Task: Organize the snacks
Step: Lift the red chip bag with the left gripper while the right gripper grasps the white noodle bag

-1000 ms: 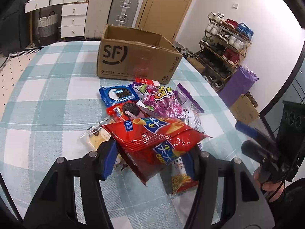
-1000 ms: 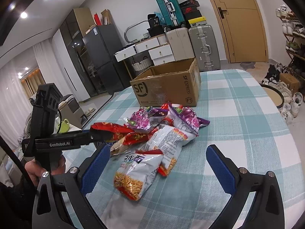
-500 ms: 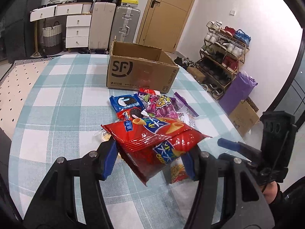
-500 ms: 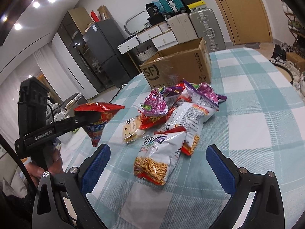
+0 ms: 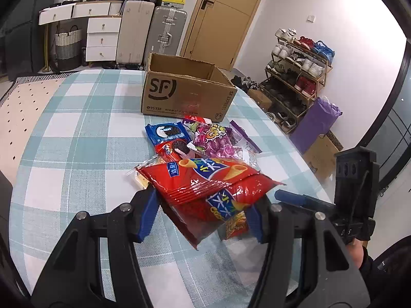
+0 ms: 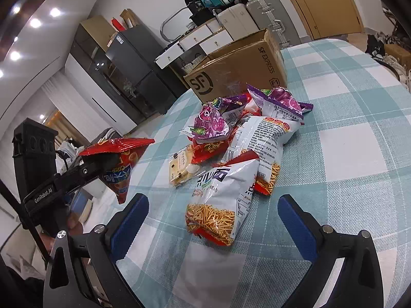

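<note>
My left gripper (image 5: 203,213) is shut on a red bag of cone crisps (image 5: 213,190) and holds it in the air, near the table's front edge. The same bag (image 6: 120,164) hangs from the left gripper (image 6: 102,159) in the right wrist view. My right gripper (image 6: 213,218) is open and empty, low over a white noodle-snack bag (image 6: 218,200); it also shows in the left wrist view (image 5: 295,200). A pile of snacks lies mid-table: blue Oreo pack (image 5: 167,133), purple bags (image 5: 215,141), a second white bag (image 6: 267,146). An open SF cardboard box (image 5: 185,92) stands behind the pile.
The checked tablecloth (image 5: 77,133) covers the round table. A small clear cracker pack (image 6: 179,169) lies left of the white bags. Suitcases and drawers (image 5: 143,30) stand behind the table, a shoe rack (image 5: 298,69) to the right.
My left gripper has lifted the red crisp bag up and back from the pile. My right gripper has dropped lower and closer to the white noodle-snack bag.
</note>
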### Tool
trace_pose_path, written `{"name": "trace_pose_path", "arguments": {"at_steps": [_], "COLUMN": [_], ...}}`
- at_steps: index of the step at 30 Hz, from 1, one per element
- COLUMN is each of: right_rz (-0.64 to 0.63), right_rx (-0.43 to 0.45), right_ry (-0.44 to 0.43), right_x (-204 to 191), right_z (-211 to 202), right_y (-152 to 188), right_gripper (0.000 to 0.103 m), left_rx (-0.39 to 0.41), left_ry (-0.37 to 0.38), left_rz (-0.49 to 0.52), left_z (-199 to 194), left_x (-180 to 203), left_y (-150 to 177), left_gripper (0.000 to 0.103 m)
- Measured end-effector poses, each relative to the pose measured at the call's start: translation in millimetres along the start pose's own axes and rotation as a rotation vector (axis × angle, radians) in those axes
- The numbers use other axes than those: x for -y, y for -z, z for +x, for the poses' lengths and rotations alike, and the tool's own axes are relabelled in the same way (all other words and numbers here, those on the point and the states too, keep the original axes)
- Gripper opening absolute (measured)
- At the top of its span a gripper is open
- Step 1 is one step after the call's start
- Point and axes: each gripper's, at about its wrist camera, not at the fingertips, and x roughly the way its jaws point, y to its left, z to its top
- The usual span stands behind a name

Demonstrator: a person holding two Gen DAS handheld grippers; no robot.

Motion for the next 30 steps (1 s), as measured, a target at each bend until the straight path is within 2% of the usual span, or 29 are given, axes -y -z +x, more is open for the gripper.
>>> {"name": "trace_pose_path", "arguments": {"at_steps": [9, 24, 30], "right_rz": [0.040, 0.076, 0.078], "right_rx": [-0.051, -0.099, -0.123], "right_ry": [-0.025, -0.034, -0.025], "right_x": [4.2, 6.5, 3.0], "right_z": [18.5, 38.7, 46.9], "right_y": [-1.3, -6.9, -8.0], "right_gripper": [0.103, 0.102, 0.088], "left_rx": [-0.028, -0.023, -0.021], "left_ry": [-0.011, -0.050, -0.048], "left_rz": [-0.021, -0.034, -0.044], "left_z": [8.9, 3.4, 2.7], "left_x": [-1.6, -4.3, -8.7], "left_y": [-3.6, -2.7, 0.6], "left_gripper": [0.056, 0.056, 0.056]}}
